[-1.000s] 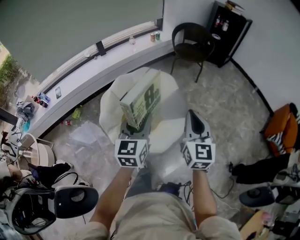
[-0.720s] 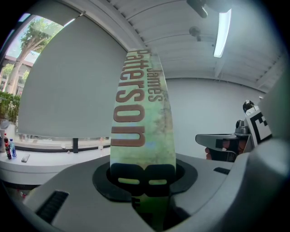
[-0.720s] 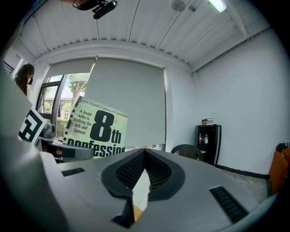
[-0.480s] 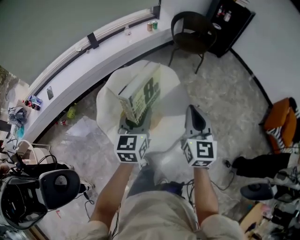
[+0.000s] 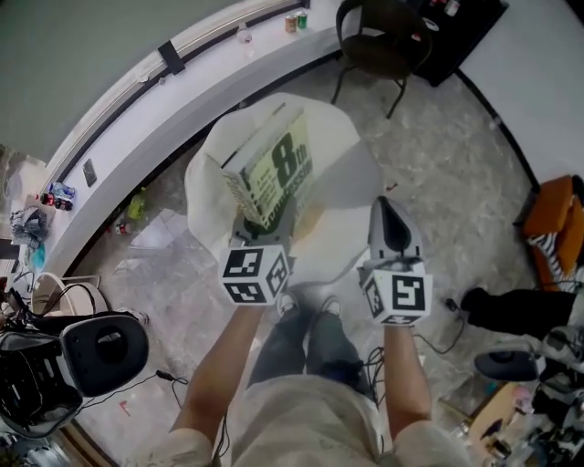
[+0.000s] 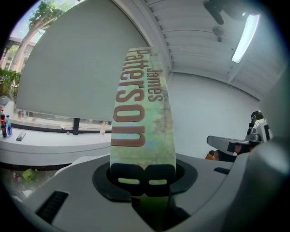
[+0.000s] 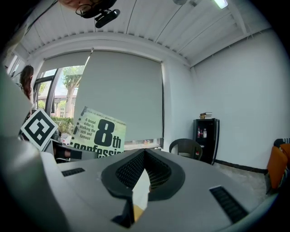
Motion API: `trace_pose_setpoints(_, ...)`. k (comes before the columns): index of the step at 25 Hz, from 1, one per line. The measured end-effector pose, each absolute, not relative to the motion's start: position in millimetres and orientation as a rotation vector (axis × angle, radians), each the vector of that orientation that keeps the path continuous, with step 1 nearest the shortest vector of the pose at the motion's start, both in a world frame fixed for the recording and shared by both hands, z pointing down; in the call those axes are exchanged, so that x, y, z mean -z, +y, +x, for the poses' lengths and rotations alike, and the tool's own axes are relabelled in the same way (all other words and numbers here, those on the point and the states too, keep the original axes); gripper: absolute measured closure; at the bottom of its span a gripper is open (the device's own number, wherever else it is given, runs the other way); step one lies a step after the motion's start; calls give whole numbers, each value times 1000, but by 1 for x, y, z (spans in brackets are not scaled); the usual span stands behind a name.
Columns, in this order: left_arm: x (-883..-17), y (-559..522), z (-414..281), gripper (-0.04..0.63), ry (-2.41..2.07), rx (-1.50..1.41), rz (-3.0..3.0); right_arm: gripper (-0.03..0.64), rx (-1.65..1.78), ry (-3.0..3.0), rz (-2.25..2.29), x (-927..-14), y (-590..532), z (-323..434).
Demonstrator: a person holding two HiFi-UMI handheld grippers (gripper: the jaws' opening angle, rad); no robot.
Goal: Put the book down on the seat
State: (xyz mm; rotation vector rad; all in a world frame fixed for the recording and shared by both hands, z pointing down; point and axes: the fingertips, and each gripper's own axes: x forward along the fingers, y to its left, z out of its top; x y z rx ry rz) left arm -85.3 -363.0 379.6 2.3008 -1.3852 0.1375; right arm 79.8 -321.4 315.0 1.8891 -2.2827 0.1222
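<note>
Because the left gripper pinches the book by its bottom end, one jaw pressed on each cover, the book stands upright above the jaws. It hangs in the air over the seat and does not touch it. Seen along the left jaws, the spine faces the camera and fills the gap between them.

The right gripper hovers at the seat's right edge, its jaws pressed together on nothing.

The book looks like a thick paperback. It is likely middling in weight and stiff as a block, with glossy covers that may slide. Held so low it is top-heavy and may tip. The firmest hold is likely across both covers close to the spine.

The seat is white, rounded and bare, and looks wide enough for the book to lie flat. Whether it is soft cannot be told.

Pale, stone-patterned floor surrounds the seat. Beyond the seat a white ledge curves under a grey blind. Beyond the seat to the right stands a black chair, with a black cabinet behind it.
</note>
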Motion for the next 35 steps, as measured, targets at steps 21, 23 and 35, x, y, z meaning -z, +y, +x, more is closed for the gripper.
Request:
trace_pose_setpoints(21, -646, -382, -13, 425, -1137, 39, 1787, 618, -298, -2241, 1722, -511, -354, 138)
trace_pose_setpoints(23, -674, -380, -1, 425, -1080, 92, 1735, 618, -320, -2229, 1711, -530, -352, 142)
trace_pose_setpoints(35, -837, -377, 70, 425, -898, 243, 1547, 618, -465, -2205, 1639, -657, -355, 158)
